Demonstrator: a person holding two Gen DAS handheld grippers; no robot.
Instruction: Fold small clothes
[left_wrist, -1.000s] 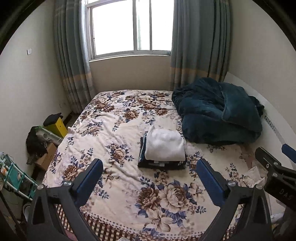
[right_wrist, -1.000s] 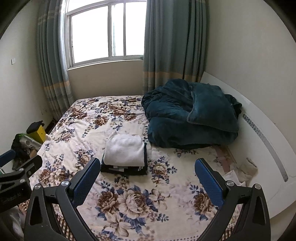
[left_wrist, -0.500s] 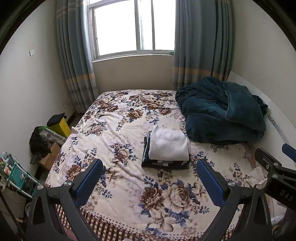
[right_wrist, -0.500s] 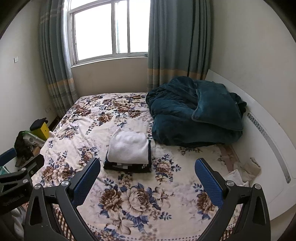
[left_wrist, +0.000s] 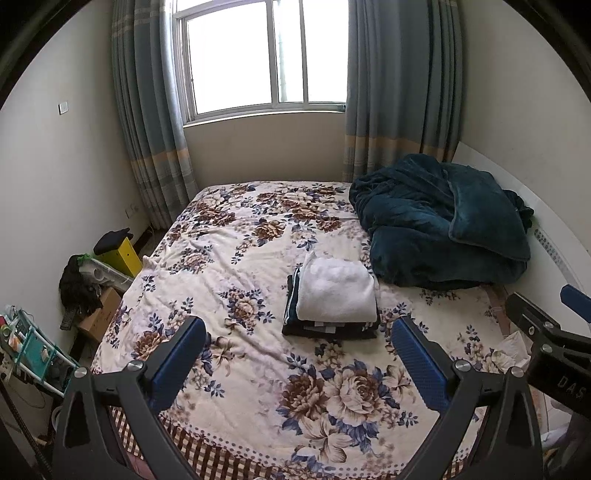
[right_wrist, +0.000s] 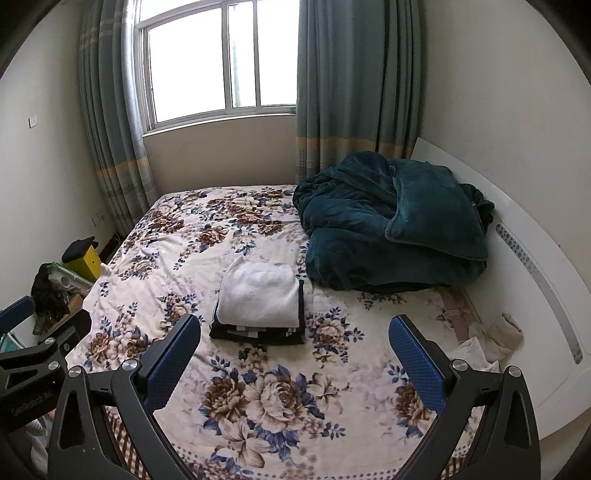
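In the left wrist view, the left gripper hovered above the near end of a floral bedspread, its blue-padded fingers spread wide and holding nothing. Ahead, between the fingers and slightly right, sat a stack of folded clothes, a white folded towel on top. A dark teal blanket lay heaped further ahead, to the right.

In the right wrist view, the right gripper was likewise wide open and empty. The stack lay ahead, slightly left of centre.
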